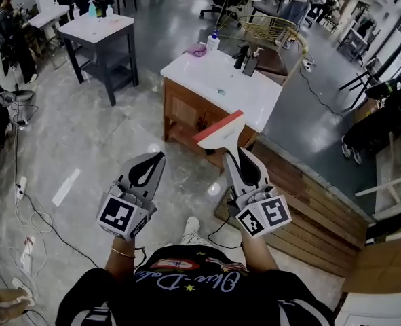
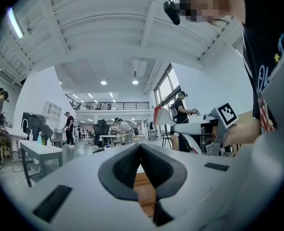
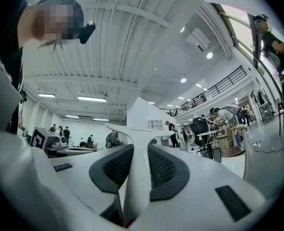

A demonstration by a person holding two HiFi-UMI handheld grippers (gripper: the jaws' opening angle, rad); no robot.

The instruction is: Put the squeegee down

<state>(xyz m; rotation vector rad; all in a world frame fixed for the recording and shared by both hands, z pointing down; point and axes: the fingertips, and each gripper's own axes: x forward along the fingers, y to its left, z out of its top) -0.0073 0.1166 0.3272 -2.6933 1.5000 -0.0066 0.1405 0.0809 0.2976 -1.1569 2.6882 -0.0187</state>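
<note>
The squeegee (image 1: 220, 131) has a white handle and a red-edged blade. It sticks up and forward from my right gripper (image 1: 244, 160), which is shut on the handle. In the right gripper view the white handle (image 3: 138, 177) runs between the two dark pads, with the blade head (image 3: 144, 117) above my right gripper (image 3: 141, 153). My left gripper (image 1: 148, 170) is held beside it at the left, its jaws shut with nothing between them. The left gripper view shows my left gripper (image 2: 140, 147) with its tips together, and the squeegee (image 2: 162, 118) off to the right.
A white sink top (image 1: 207, 80) on a wooden cabinet stands just ahead, with a black faucet (image 1: 241, 56), a soap bottle (image 1: 213, 43) and a purple cloth (image 1: 197, 50). A grey table (image 1: 98, 31) is at the far left. A wooden platform (image 1: 309, 202) lies right; cables (image 1: 24, 202) trail on the floor.
</note>
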